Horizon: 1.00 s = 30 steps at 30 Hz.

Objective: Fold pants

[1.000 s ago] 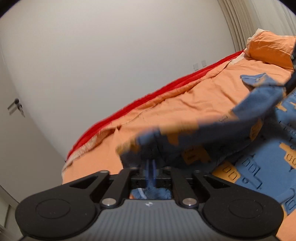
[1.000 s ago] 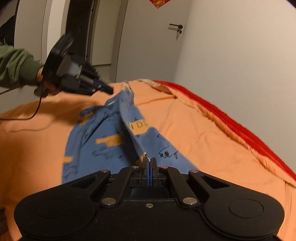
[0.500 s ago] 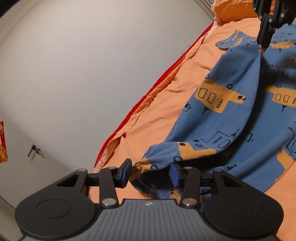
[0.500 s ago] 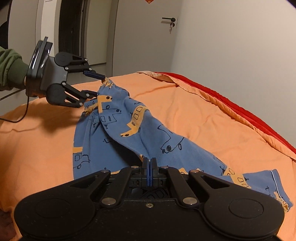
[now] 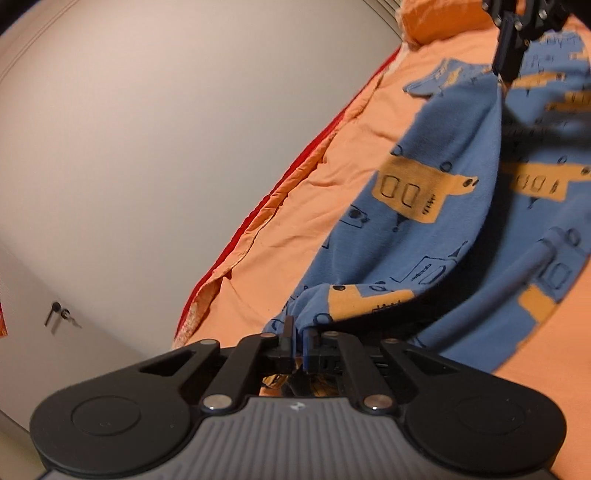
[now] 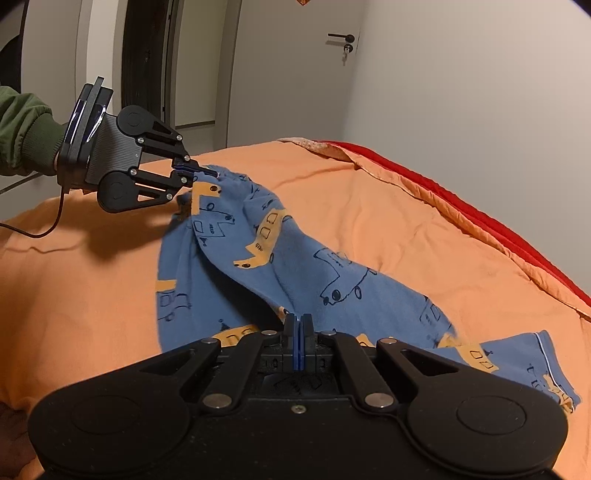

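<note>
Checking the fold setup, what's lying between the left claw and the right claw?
Only the blue pants, a raised fold running from the left claw to the right claw over the orange bedcover; right wrist view shows it.

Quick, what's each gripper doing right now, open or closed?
Left gripper: closed on the pants edge.
Right gripper: closed, pinching the pants.

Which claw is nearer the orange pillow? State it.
Right. The right claw pinches the blue printed pants beside the orange pillow; the left claw grips their far end.
</note>
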Each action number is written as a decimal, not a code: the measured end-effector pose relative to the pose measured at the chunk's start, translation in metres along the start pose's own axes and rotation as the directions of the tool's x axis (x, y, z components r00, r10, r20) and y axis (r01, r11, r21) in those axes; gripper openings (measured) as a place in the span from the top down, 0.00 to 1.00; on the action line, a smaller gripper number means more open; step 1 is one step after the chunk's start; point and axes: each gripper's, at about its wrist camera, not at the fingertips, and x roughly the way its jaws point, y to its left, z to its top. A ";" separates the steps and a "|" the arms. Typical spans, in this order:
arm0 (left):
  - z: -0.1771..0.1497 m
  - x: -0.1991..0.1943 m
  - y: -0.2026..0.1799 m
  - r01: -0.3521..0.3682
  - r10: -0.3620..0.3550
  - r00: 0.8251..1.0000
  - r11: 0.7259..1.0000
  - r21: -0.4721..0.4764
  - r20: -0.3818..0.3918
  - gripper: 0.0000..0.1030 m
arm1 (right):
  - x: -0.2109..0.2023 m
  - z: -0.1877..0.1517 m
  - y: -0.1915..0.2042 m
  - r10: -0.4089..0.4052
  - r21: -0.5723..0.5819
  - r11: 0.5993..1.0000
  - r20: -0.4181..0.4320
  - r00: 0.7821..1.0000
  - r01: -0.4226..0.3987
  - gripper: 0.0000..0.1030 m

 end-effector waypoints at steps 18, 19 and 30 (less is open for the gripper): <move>-0.024 -0.006 -0.023 0.091 -0.086 0.993 0.994 0.067 -0.077 0.98 | -0.008 -0.033 0.042 0.083 -0.002 0.997 -0.105 0.991 -0.083 1.00; -0.025 -0.005 -0.026 0.094 -0.088 0.993 0.993 0.072 -0.084 0.98 | -0.005 -0.034 0.041 0.084 0.000 0.996 -0.114 0.990 -0.084 1.00; -0.008 -0.017 -0.021 0.112 -0.119 0.989 0.990 -0.089 -0.090 0.29 | -0.011 -0.055 0.029 0.062 0.103 0.993 -0.075 0.995 -0.054 0.63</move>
